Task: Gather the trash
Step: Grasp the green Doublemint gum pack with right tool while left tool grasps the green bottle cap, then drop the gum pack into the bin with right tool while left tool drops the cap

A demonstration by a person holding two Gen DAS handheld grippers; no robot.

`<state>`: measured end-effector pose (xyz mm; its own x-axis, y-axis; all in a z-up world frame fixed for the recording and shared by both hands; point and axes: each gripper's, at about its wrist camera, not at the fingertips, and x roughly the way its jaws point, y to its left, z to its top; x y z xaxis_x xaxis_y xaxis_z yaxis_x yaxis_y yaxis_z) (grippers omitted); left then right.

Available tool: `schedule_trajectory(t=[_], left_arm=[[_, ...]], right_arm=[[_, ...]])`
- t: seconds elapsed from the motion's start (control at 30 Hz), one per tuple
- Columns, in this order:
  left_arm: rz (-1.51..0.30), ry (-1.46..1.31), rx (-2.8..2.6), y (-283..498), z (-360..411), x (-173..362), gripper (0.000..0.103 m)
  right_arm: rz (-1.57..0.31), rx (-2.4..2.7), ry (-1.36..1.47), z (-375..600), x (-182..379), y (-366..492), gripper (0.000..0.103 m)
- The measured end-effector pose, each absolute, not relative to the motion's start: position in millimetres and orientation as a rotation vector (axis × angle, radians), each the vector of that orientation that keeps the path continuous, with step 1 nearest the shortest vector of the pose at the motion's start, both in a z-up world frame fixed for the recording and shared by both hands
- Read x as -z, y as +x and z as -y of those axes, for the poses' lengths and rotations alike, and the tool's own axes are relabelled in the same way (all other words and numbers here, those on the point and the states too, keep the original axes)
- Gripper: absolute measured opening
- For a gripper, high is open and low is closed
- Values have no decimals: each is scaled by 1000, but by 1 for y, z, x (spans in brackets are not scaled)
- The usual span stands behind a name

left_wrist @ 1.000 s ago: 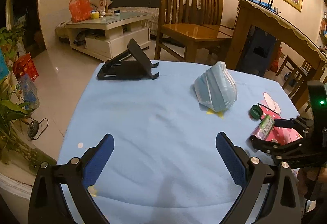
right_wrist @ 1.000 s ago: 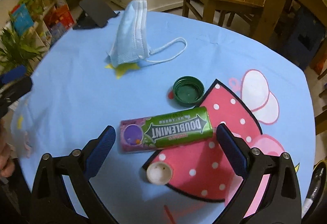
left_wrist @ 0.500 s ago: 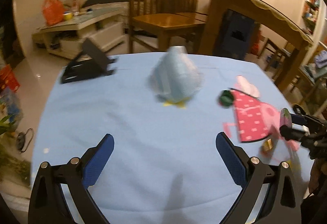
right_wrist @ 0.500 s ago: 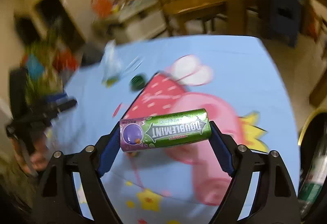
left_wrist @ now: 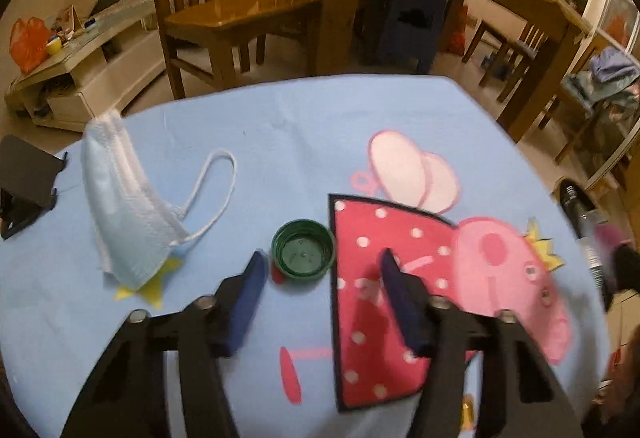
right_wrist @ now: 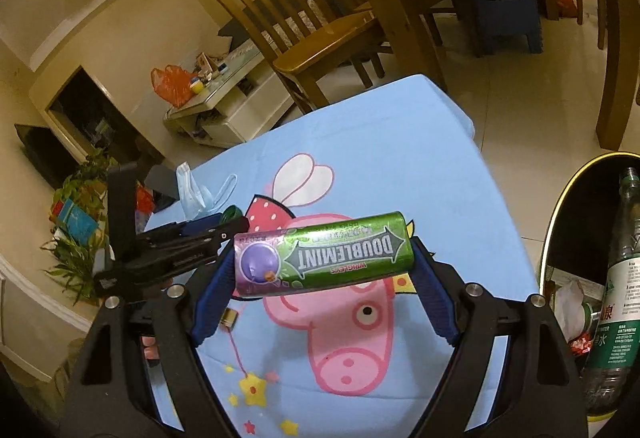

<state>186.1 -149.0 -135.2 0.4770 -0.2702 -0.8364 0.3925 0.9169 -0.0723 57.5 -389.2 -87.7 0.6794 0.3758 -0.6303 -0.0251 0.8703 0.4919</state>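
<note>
Tube of green Doublemint mints with a purple end sits crosswise between the right gripper fingers, clamped end to end, long axis running finger to finger, lifted clear of the blue cartoon-print cloth on the worktop. Black round bin with a yellow rim lies to the right of that gripper, off the worktop edge, mouth open, a clear plastic bottle with green label already inside. So the tube needs to travel rightward and down; the bin is on the right gripper's side, well away from the left one.

Left gripper is partly open, nothing between the blue pads, fingers low over the cloth. Dark green plastic bottle cap, open side up, lies just ahead of the fingertips, slightly left of centre, nearer the left finger. Cap is round, so no axis to line up; a short push forward would straddle it. Pale blue crumpled face mask with ear loop lies further left, near the black phone stand at the worktop edge. Small brass-coloured cap or ring shows on the cloth below the right gripper; can't tell what it is.

Left is nearer both cap and mask.
</note>
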Motion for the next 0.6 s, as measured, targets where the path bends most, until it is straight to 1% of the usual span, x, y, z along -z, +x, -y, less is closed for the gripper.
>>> schedule_trajectory(t=[0.1, 0.33, 0.6], left_arm=[[-972, 160, 379, 184, 145, 135, 30], [-971, 110, 321, 162, 113, 131, 29], [-924, 96, 255, 110, 95, 103, 29]], right_arm=[[-783, -228, 481, 388, 86, 60, 80], [-764, -215, 457, 384, 83, 64, 80], [-755, -201, 323, 360, 82, 60, 80]])
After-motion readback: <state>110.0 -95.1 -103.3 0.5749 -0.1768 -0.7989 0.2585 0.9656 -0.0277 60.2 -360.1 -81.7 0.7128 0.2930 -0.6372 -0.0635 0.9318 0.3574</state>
